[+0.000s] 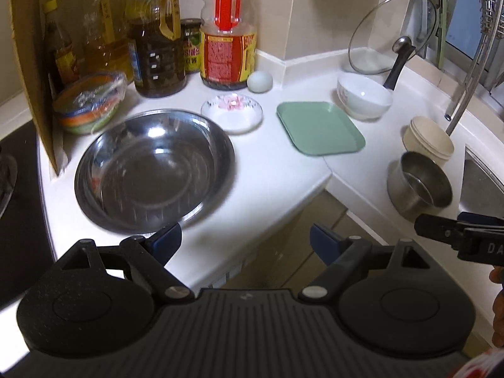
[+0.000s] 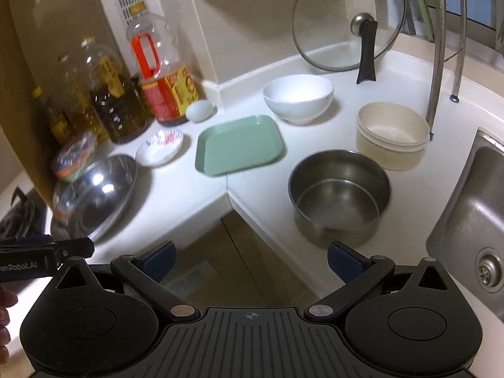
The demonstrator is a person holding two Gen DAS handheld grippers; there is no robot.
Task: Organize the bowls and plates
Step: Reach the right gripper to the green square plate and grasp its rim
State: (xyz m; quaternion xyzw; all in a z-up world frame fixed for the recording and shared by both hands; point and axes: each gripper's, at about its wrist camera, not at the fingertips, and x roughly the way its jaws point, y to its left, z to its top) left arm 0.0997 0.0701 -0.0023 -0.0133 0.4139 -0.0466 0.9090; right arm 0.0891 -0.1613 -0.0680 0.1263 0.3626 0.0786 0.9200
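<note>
On the white corner counter (image 1: 267, 170) stand a wide steel basin (image 1: 154, 167), a small flowered saucer (image 1: 231, 111), a green square plate (image 1: 319, 127), a white bowl (image 1: 362, 97), a cream bowl (image 1: 428, 141) and a steel pot (image 1: 419, 186). My left gripper (image 1: 245, 241) is open and empty, at the counter's front edge just in front of the basin. In the right wrist view my right gripper (image 2: 250, 260) is open and empty, just in front of the steel pot (image 2: 338, 195), with the green plate (image 2: 239, 145), white bowl (image 2: 297, 97), cream bowl (image 2: 392, 135), saucer (image 2: 159, 146) and basin (image 2: 94, 195) beyond.
Oil and sauce bottles (image 1: 154, 31), a pale egg (image 1: 260, 82) and a wrapped bowl (image 1: 89, 104) crowd the back left. A glass lid (image 1: 390, 31) leans against the wall. A cardboard sheet (image 1: 34, 63) screens the stove (image 1: 19, 204). A sink (image 2: 475, 208) lies at right.
</note>
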